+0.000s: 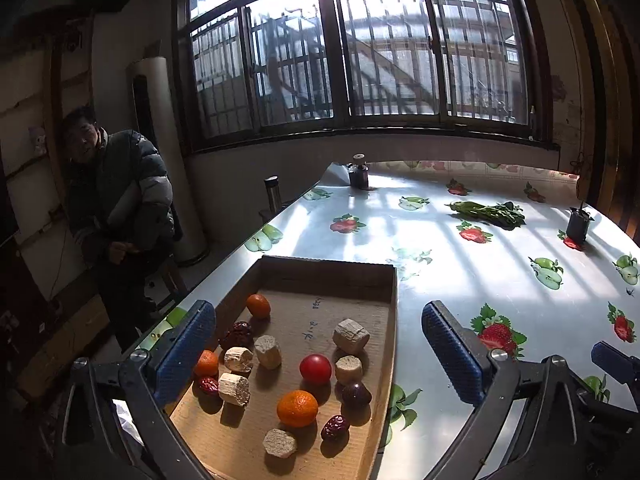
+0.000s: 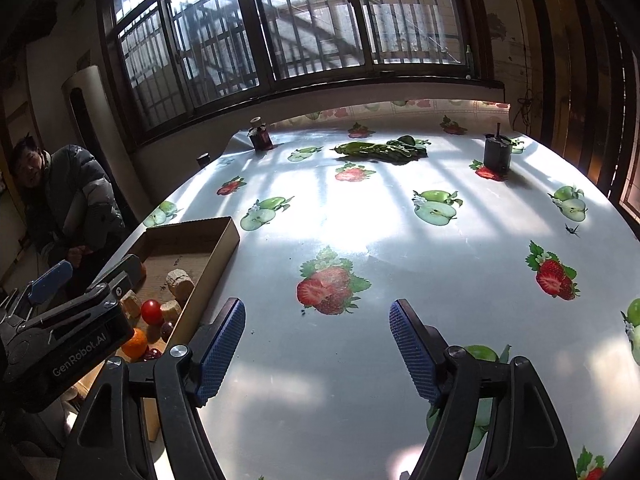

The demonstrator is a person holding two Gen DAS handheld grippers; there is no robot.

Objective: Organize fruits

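Below my left gripper (image 1: 318, 354) sits a shallow cardboard tray (image 1: 394, 320) with a matte, ribbed floor, at the table's (image 2: 360, 380) left edge. Its jaws gape wide over the tray, gripping nothing; the blue pads (image 1: 452, 354) are finely knurled. Inside lie 3 glossy oranges (image 1: 297, 408), 1 smooth red tomato (image 1: 315, 368), 1 dark round plum (image 1: 356, 394), wrinkled red dates (image 1: 335, 427) and 6 pale, fibrous cut chunks (image 1: 351, 335) with flat ends, all loose and mixed.

My right gripper (image 2: 318, 354) hangs over bare glossy tablecloth printed with strawberries and apples, just right of the tray. Its jaws are also wide apart and hold nothing.

Far across the table lie limp leafy greens (image 2: 380, 148), with a dark cup (image 2: 497, 156) to their right and a small dark jar (image 2: 261, 136) to their left.
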